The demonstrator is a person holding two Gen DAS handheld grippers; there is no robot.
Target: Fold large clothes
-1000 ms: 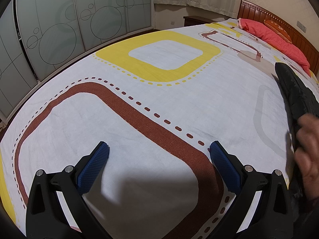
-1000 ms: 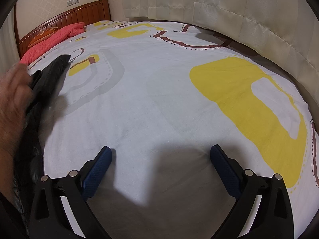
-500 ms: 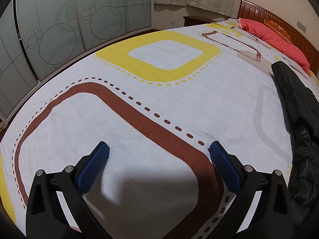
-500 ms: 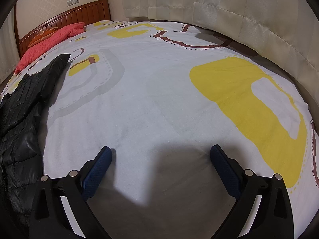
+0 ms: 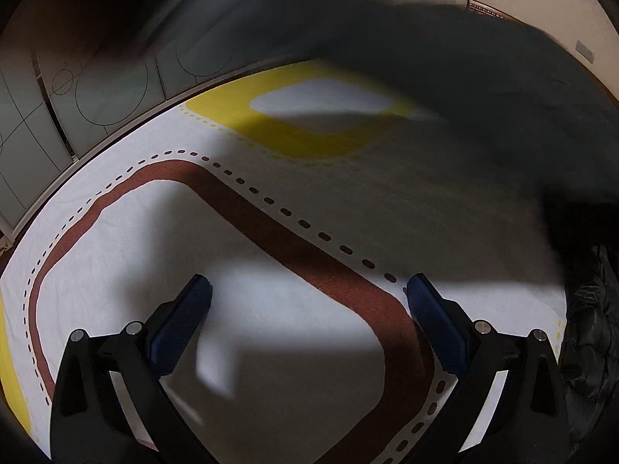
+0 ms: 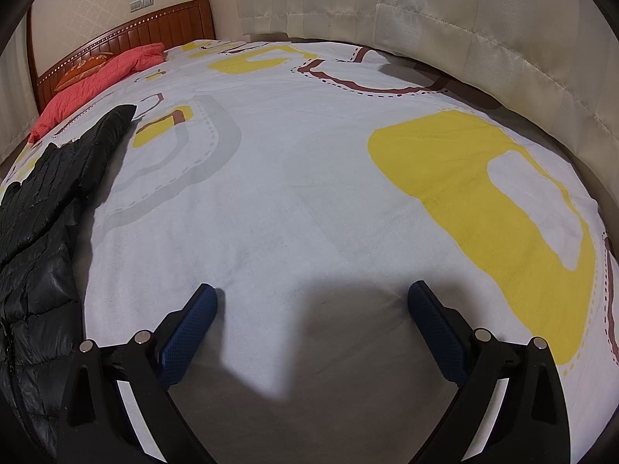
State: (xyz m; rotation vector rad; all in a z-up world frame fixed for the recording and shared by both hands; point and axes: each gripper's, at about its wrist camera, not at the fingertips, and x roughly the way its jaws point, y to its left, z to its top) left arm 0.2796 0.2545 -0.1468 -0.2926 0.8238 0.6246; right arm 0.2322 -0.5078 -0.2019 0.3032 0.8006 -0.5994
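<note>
Bedroom, patterned bedsheet [image 6: 309, 201]: black puffer jacket [image 6: 42, 208] lies crumpled between both claws, left claw [image 5: 307, 311] and right claw [image 6: 311, 315] spread wide, empty, probably awaiting a first grasp.

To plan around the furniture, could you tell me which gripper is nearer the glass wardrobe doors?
Left. The left gripper hovers over the bed on the side by the wardrobe doors; the right gripper is beyond the black jacket, on the curtain side.
</note>
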